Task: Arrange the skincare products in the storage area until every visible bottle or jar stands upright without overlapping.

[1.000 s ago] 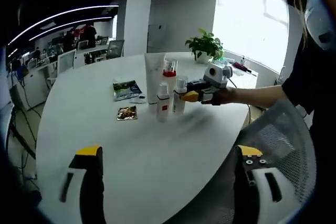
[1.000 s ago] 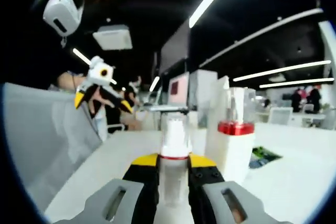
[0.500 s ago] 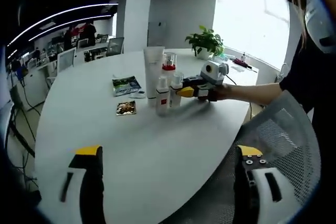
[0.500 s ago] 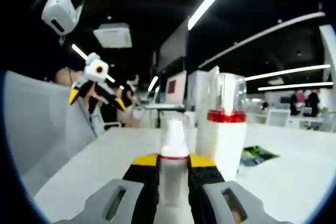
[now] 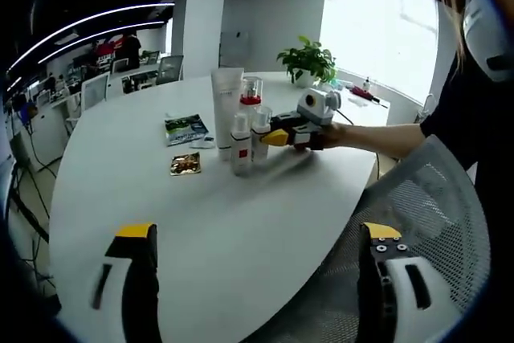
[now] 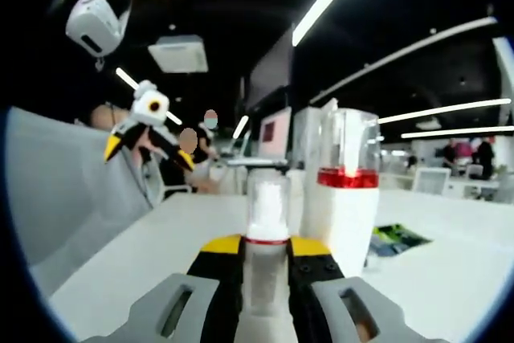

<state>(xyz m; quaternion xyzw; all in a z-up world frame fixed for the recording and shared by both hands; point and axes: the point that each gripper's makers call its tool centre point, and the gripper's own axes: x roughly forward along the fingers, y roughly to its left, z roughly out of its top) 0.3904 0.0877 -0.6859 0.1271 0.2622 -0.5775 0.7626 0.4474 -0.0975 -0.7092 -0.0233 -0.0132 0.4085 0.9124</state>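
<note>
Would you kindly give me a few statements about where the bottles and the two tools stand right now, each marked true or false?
1. The right tool is closed on a small clear bottle with a red band. True.
2. The left tool is gripping a bottle. False: its jaws stand wide apart over the white table with nothing between them.
3. The red-collared pump bottle lies on its side. False: it stands upright beside the held bottle.
4. A potted plant sits on the far part of the table. True.
5. The gold sachet rests on top of a bottle. False: it lies flat on the table, apart from the bottles.
</note>
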